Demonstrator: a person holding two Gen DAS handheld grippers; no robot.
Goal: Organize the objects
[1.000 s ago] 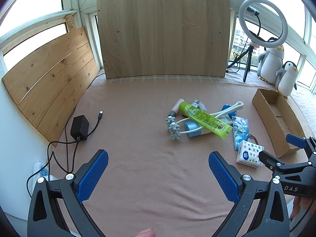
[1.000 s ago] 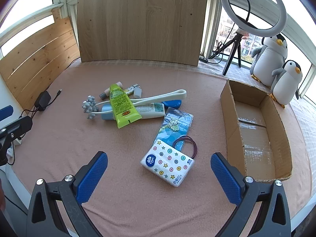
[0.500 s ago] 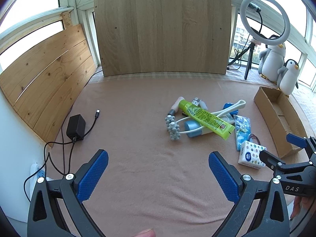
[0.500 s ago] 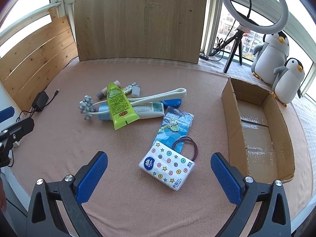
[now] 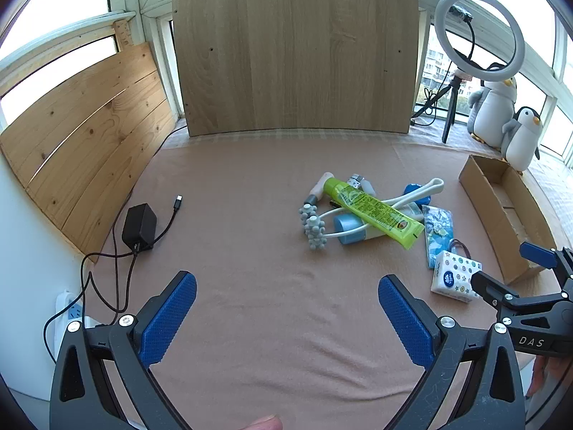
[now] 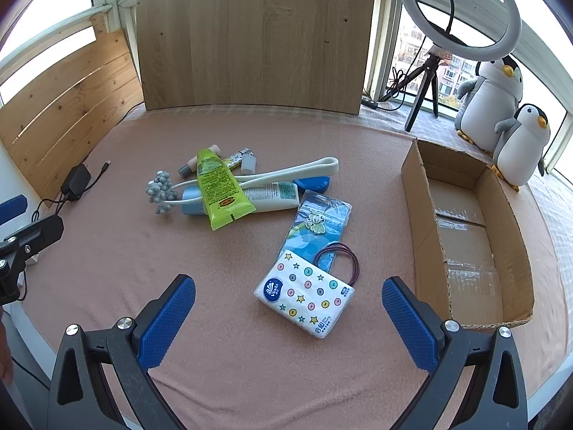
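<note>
While both grippers' jaws gape w/ nothing held, the cardboard box sits beside the tissue pack.

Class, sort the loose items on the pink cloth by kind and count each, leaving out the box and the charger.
Tubes and small bottles: 5, e.g. green tube
Roller massager: 1
Blue case: 1
Blue packet: 1
Tissue pack: 1
Hair ties: 1 bundle
Total: 10

Left wrist view looked forward and down from the counter's near left, pile of toiletries mid-distance, right wrist view sat closer, above the tissue pack, cardboard box alongside, both shared pile, box, wooden backboard.
</note>
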